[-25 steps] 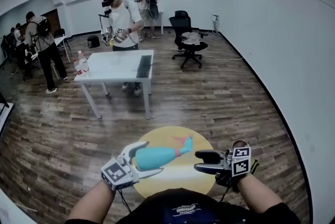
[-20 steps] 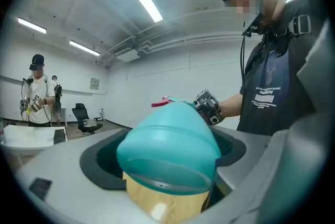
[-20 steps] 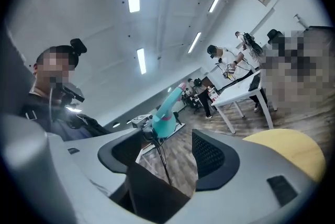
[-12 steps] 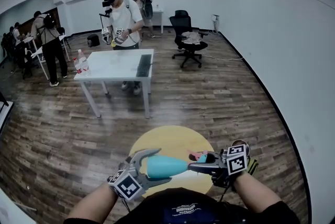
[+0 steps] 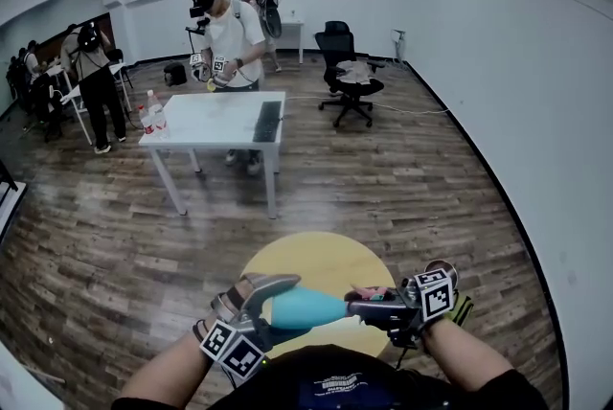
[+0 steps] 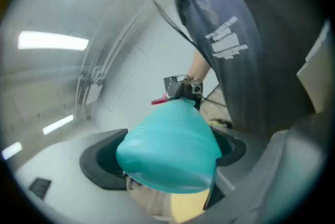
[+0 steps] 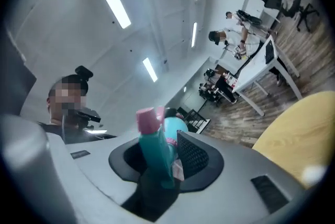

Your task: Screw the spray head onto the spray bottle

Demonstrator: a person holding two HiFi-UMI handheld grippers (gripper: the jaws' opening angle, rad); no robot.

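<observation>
Now: Spray Head Gripped, Bottle Held Level

**State.** The left hand-held gripper (image 5: 278,305) is closed round the wide part of the teal spray bottle (image 5: 311,307). It holds the bottle roughly level above the near edge of the round yellow tabletop (image 5: 316,250). The right hand-held gripper (image 5: 367,308) has just been closing. The spray head (image 7: 154,142), teal with pink parts, stands between its jaws, and the ribbed pad bears on it. Head and bottle neck meet between the two grippers. Whether the thread has caught cannot be told.

**Handling (judgement).**
- The bottle looks like thin plastic and is probably empty, so it should be light.
- Its smooth, tapered wall may slip, or dent under a hard squeeze. Hold it at the wide part of the body.
- The spray head looks stiff but irregular, with a trigger and nozzle that stick out. Grip the collar or the flat sides, not the trigger.
- Keep both axes in line to avoid cross-threading.

**Surroundings.** The tabletop stands on a wood plank floor (image 5: 412,197) in a white-walled room. Well apart from it are:
- a white table (image 5: 215,121) with bottles (image 5: 150,116) at one corner
- a black office chair (image 5: 347,78)
- several people (image 5: 225,34), one of them holding grippers of the same kind
</observation>
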